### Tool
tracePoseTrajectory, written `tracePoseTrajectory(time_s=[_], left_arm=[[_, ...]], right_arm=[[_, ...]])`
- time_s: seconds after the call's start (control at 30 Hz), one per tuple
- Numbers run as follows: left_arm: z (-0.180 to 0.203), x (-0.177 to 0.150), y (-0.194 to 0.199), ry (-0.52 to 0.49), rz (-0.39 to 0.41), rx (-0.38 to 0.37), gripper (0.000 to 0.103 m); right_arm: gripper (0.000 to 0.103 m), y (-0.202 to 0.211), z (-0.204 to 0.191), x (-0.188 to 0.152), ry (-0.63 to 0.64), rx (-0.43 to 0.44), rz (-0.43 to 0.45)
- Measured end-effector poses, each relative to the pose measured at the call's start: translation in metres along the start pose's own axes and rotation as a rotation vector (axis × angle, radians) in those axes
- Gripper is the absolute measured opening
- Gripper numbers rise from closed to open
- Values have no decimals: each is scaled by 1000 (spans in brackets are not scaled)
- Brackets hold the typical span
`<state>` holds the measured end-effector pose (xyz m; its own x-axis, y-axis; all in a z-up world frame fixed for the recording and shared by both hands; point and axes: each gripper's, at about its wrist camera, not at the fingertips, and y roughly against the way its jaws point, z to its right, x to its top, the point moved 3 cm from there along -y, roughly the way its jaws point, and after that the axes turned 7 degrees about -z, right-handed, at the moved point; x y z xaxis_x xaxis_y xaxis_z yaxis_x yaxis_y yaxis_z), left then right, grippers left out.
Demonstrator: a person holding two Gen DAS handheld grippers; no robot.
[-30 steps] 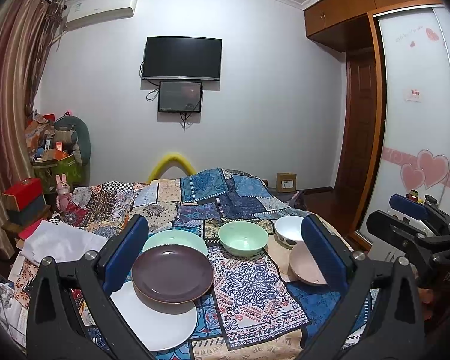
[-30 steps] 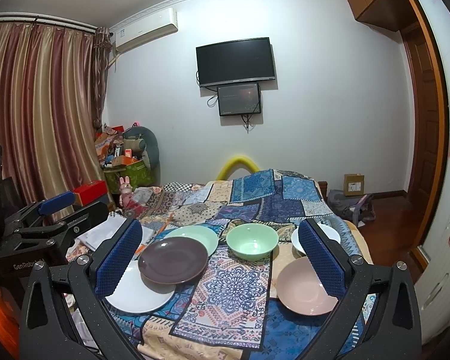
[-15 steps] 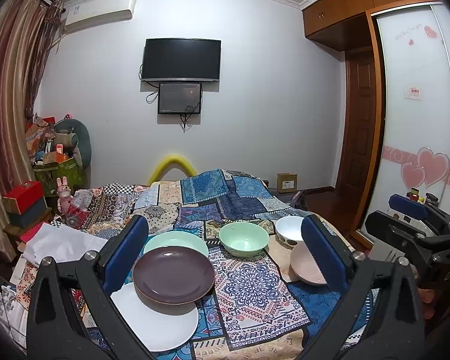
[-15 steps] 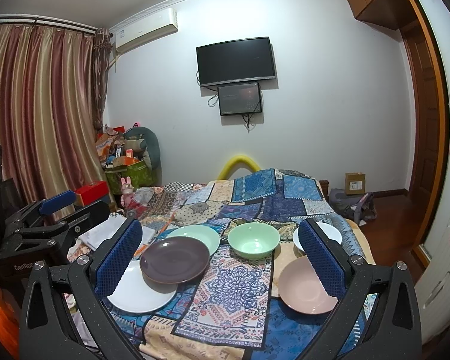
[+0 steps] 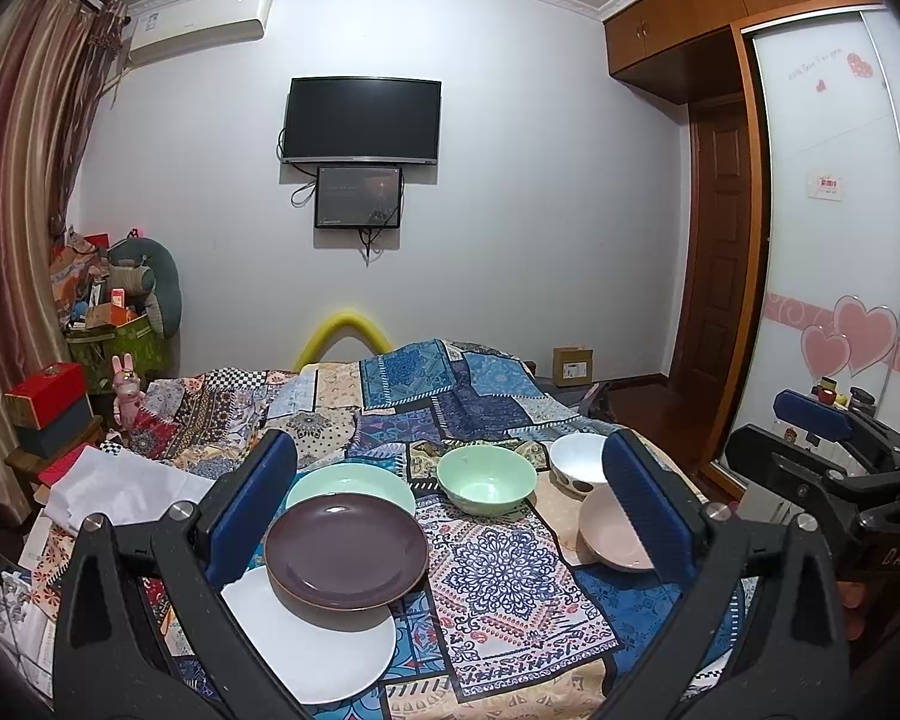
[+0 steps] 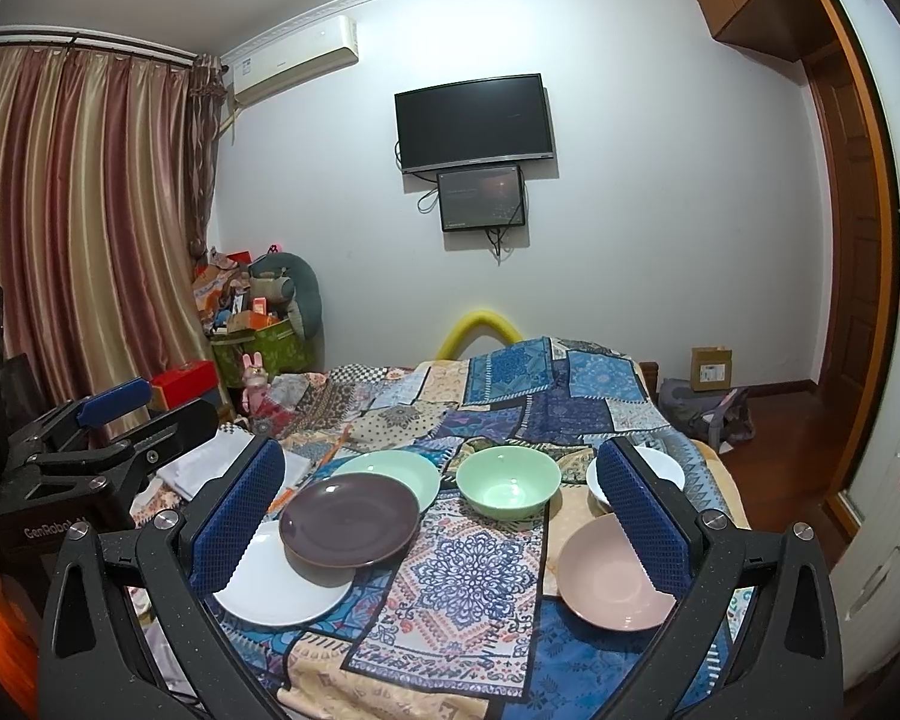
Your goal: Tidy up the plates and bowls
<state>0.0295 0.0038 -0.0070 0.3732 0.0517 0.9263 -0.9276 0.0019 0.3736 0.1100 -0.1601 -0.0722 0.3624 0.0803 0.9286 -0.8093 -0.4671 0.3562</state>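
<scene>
While both the left gripper (image 5: 449, 501) and the right gripper (image 6: 441, 504) hover above the bed (image 6: 570, 408) with jaws spread wide and empty, nothing is sorted yet. The dark plate (image 6: 350, 521) overlaps the white plate (image 6: 270, 591) and, it seems, the green plate (image 6: 402, 471); the green bowl (image 6: 508, 489), white bowl (image 5: 576, 465) and pink bowl (image 6: 612, 579) stand separately.

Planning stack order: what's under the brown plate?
The brown plate overlaps two plates: the white plate at its near edge and the light green plate at its far edge. Whatever lies beneath its centre is hidden.
</scene>
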Motion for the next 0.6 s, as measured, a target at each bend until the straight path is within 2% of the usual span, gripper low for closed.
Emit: tracePoseTrajectory(time_s=[0.6], left_arm=[[-15, -2, -15, 15, -27, -30, 103]], right_arm=[[103, -15, -2, 3, -6, -12, -22]])
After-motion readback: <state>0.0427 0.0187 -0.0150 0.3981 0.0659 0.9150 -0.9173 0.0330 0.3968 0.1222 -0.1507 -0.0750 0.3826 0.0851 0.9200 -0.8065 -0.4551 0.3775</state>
